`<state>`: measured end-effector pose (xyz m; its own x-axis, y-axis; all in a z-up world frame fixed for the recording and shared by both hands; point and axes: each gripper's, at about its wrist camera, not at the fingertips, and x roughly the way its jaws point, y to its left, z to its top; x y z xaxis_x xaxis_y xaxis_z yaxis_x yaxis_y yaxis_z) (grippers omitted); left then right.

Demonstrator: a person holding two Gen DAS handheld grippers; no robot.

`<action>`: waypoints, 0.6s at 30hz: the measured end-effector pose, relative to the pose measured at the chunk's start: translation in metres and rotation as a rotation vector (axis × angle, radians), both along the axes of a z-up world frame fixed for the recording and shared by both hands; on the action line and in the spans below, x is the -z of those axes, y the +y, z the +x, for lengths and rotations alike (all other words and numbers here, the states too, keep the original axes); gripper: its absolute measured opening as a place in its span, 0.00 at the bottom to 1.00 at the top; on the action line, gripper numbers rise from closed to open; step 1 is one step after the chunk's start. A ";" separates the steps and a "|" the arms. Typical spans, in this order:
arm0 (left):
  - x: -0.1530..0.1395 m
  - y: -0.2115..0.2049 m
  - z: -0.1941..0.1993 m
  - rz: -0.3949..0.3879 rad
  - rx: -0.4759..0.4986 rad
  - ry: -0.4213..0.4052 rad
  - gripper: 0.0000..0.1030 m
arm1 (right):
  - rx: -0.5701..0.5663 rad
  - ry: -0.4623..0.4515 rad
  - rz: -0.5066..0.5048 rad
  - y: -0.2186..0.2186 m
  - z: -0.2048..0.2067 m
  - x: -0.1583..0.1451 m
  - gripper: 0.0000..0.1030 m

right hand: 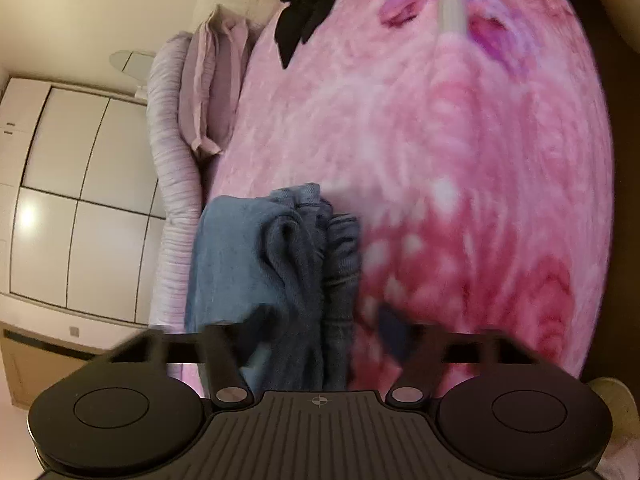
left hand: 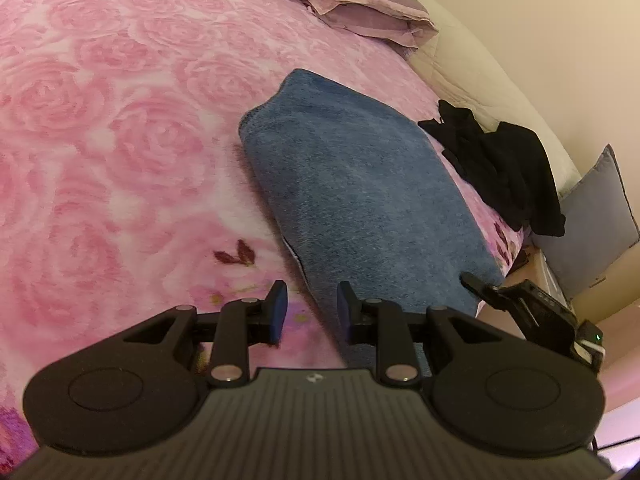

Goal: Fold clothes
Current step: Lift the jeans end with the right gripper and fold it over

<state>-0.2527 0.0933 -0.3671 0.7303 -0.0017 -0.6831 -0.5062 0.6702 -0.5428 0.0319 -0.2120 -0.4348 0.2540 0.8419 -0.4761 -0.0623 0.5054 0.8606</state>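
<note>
A folded blue cloth (left hand: 360,196) lies flat on the pink rose blanket (left hand: 120,140). In the left wrist view my left gripper (left hand: 313,306) hovers at the cloth's near left edge. Its jaws stand apart, with the cloth's edge and blanket showing in the gap and nothing pinched. In the blurred right wrist view the blue cloth (right hand: 280,264) shows bunched layered folds running between the fingers of my right gripper (right hand: 326,324). Those fingers stand wide; the right one is clear of the fabric. The right tool's black body (left hand: 536,312) sits by the cloth's near right corner.
A heap of black clothes (left hand: 504,168) lies near the bed's right edge, beyond the blue cloth. Lilac pillows and a quilt (left hand: 360,8) are piled at the head of the bed. A grey cushion (left hand: 592,220) stands beside the bed. White wardrobe doors (right hand: 72,200) fill the far side.
</note>
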 end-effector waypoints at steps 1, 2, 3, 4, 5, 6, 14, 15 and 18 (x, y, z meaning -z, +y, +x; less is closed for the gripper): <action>0.001 0.002 0.000 -0.001 -0.004 0.003 0.20 | -0.020 -0.007 -0.015 0.004 0.005 -0.002 0.31; 0.002 0.004 0.000 -0.001 -0.007 0.006 0.20 | -0.044 -0.016 -0.032 0.009 0.010 -0.005 0.29; 0.003 0.006 0.001 -0.001 -0.011 0.008 0.20 | -0.073 -0.031 -0.054 0.013 0.016 -0.009 0.27; 0.004 0.008 0.001 -0.002 -0.014 0.009 0.20 | -0.104 -0.048 -0.078 0.017 0.022 -0.013 0.24; 0.004 0.010 0.002 -0.003 -0.016 0.008 0.20 | -0.131 -0.075 -0.089 0.020 0.029 -0.018 0.23; 0.004 0.011 0.002 -0.004 -0.018 0.006 0.20 | -0.145 -0.119 -0.097 0.021 0.037 -0.024 0.22; 0.008 0.018 0.017 -0.025 -0.007 -0.017 0.23 | -0.183 -0.244 -0.159 0.057 0.140 -0.040 0.22; 0.009 0.019 0.018 -0.032 -0.007 -0.029 0.24 | -0.184 -0.212 -0.169 0.055 0.143 -0.038 0.26; 0.012 0.027 0.020 -0.078 -0.021 -0.074 0.25 | -0.119 -0.227 -0.148 0.033 0.128 -0.047 0.42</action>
<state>-0.2323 0.1204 -0.3794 0.7789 -0.0371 -0.6261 -0.4763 0.6144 -0.6290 0.1600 -0.1788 -0.3882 0.2715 0.7978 -0.5383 -0.3111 0.6020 0.7354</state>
